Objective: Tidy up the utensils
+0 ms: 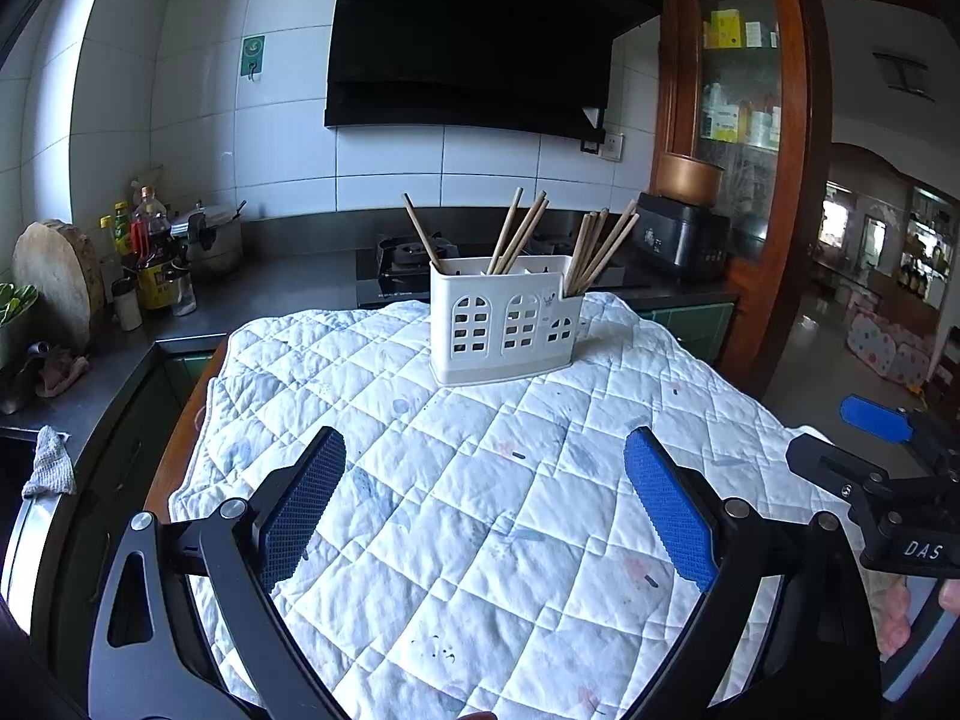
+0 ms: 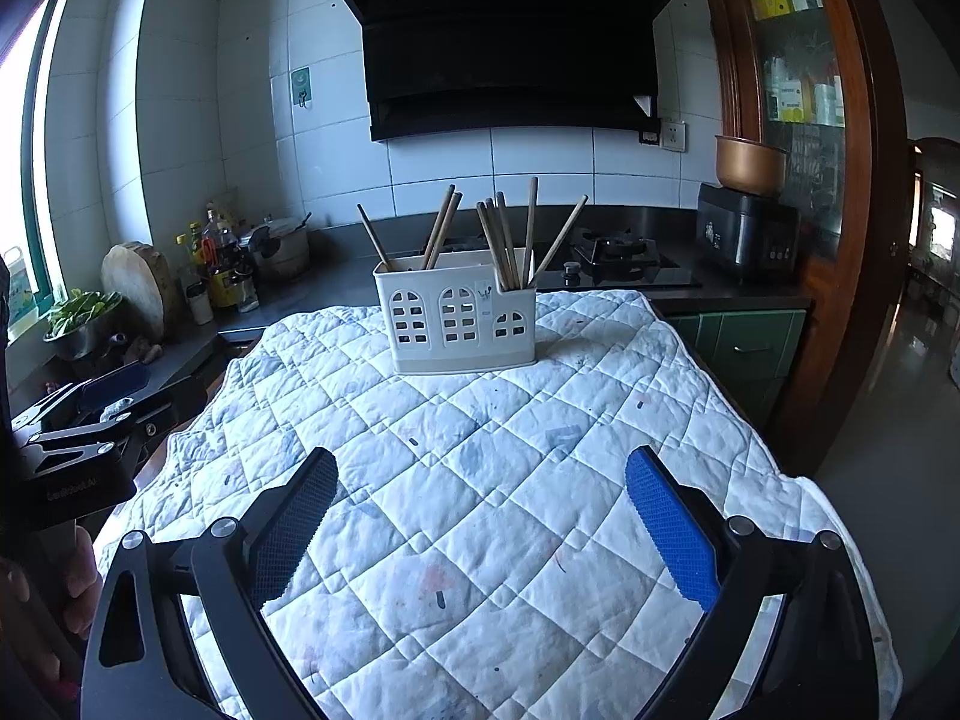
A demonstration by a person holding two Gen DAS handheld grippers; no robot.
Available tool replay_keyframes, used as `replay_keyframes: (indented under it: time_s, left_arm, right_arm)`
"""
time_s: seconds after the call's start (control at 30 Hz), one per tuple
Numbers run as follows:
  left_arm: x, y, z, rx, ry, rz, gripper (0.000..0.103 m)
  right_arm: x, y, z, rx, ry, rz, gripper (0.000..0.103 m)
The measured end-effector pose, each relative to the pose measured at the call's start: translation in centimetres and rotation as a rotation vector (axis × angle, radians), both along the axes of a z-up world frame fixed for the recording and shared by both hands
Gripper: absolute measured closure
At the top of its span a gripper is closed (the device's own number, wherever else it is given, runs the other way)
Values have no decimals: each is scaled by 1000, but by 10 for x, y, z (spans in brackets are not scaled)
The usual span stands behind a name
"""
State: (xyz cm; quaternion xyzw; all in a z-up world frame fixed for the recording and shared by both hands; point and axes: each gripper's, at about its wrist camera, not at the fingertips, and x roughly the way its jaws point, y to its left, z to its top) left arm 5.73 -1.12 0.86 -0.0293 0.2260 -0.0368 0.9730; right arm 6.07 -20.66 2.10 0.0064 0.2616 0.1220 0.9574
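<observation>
A white utensil holder (image 1: 505,321) with arched window cut-outs stands upright near the far end of the table, on a white quilted cloth (image 1: 480,510) that covers the tabletop. Wooden chopsticks (image 1: 519,234) lean out of its compartments: one alone at the left end, a few in the middle, and a larger bunch (image 2: 507,240) in the lower compartment at the right end. The cloth in front of the holder is bare. Both grippers hover over the near part of the cloth, well apart from the holder. The left gripper (image 1: 485,507) has its fingers spread wide with nothing between them, and the right gripper (image 2: 483,519) likewise has its fingers wide and holds nothing. Behind the table runs a dark kitchen counter (image 1: 288,288) with a gas hob (image 2: 618,252), bottles (image 1: 147,240), a round wooden chopping block (image 1: 57,282) and a black range hood (image 1: 474,36) on the tiled wall above.
</observation>
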Motion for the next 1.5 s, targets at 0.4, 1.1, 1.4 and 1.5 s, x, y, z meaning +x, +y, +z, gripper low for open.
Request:
replay_keyframes:
  time_s: [0.4, 1.1, 1.4, 1.5]
  left_arm:
    - [-4, 0, -11, 2, 29, -12, 9]
    - [-4, 11, -24, 12, 67, -5, 9]
    - [-3, 11, -25, 6, 74, -2, 9]
    - [-3, 11, -26, 4, 74, -1, 9]
  right_arm:
    - [2, -1, -7, -6, 19, 3, 9]
    - [7, 1, -17, -14, 50, 10, 9]
    - [8, 1, -17, -11, 53, 15, 9]
    - [9, 2, -18, -14, 53, 15, 9]
